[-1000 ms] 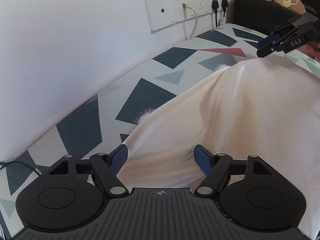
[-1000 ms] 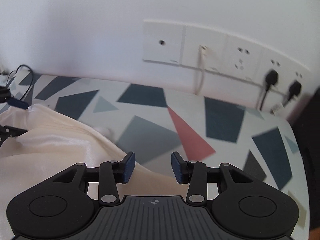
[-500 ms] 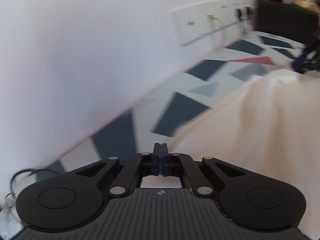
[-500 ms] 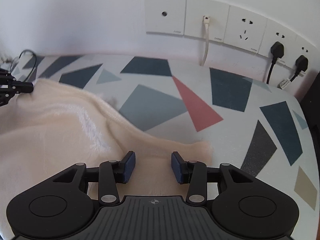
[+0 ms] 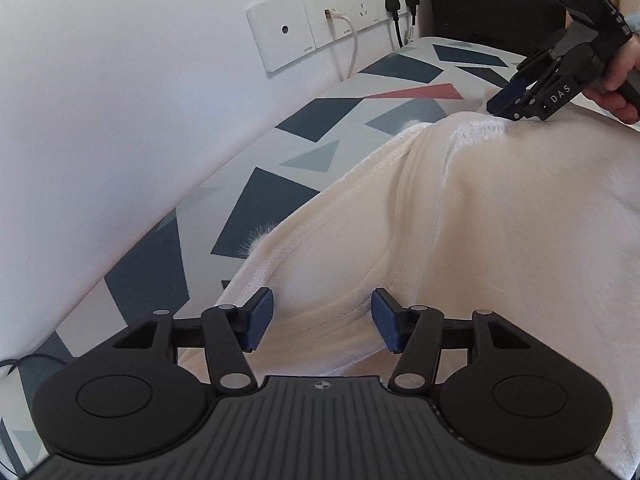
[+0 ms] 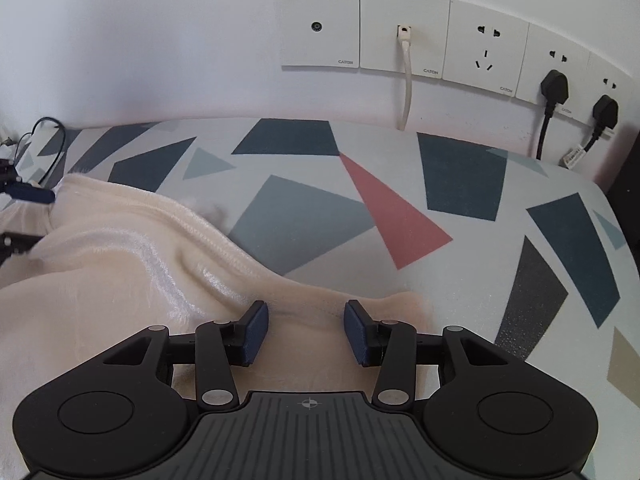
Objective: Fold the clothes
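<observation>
A cream fleece garment lies spread on a bed cover with dark, grey and red shapes. My left gripper sits over its stitched hem. Its jaws are opening, the cloth lies between them and the pads stand clear of it. In the right wrist view the garment ends in a corner under my right gripper. Those jaws are apart and opening a little, not pressing the cloth. The right gripper, held by a hand, rests on the garment's far end.
A white wall with a row of sockets runs behind the bed, with a white cable and two black plugs. A dark cabinet with a mug stands at the far end. A thin black cable lies at the left.
The left jaws, open a second ago, were shut half a second ago in a blurred view and now stand apart over the hem again. The right view tilted down onto the garment's corner.
</observation>
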A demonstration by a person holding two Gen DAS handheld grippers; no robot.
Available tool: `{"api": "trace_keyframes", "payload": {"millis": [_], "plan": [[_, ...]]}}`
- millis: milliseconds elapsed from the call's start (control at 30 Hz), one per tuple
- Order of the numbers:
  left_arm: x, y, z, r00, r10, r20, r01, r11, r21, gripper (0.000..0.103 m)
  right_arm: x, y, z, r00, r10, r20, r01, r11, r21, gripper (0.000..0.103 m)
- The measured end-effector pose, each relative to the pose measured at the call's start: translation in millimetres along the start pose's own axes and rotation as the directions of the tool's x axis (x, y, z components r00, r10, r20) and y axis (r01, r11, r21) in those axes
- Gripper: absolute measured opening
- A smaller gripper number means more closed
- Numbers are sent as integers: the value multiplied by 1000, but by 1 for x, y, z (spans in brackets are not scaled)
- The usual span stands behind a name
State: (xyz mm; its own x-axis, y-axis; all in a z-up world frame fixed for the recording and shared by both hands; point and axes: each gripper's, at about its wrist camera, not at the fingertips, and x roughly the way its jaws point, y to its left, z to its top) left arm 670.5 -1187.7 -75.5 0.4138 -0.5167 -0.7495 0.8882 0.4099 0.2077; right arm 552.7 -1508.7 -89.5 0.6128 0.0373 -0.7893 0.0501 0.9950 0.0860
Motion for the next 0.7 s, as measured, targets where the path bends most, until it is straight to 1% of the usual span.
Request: {"api": "trace_keyframes", "payload": {"millis": [133,233,267,300,333,367,400,467,533,600,700], "plan": [[1,1,-2,1000,-5,-9,6,1000,9,56,0,1,-1,1000,-2,-1,2,1000,-14,41],[6,-5,-1,1000,12,-15,-11,998,69,56,-1,1,-1,1000,-2,3,2,1000,-10,41],[6,-8,-1,1000,12,-10,-11,996,91,53,-1,1,-2,1000,-3,5,3,1000,-10,41],[6,-10,-2,1000,9,-6,-9,994,113,44,-1,1,-2,1000,-3,5,3,1000,-10,41],[6,-13,-2,1000,-6,-4,6,991,134,39,-1,1,-2,1000,-3,5,3,1000,-10,41],[6,-15,-2,1000,-17,-4,18,988,154,29,-1,1,-2,1000,-3,4,4,1000,-10,41],[5,-19,-3,1000,-15,-3,15,983,181,23,-1,1,-1,1000,-3,3,3,1000,-10,41],[5,-25,-5,1000,-12,-1,12,973,230,21,-1,1,-1,1000,-2,2,2,1000,-9,41],[5,-23,-4,1000,-23,-7,24,977,212,19,-1,1,-1,1000,-3,2,3,1000,-8,41],[4,-21,-3,999,-35,-12,37,980,193,9,-1,1,-1,1000,-3,1,3,1000,-7,41],[-3,-18,-3,1000,-31,-4,31,982,184,7,-2,0,-1,1000,-3,0,3,1000,-5,42]]}}
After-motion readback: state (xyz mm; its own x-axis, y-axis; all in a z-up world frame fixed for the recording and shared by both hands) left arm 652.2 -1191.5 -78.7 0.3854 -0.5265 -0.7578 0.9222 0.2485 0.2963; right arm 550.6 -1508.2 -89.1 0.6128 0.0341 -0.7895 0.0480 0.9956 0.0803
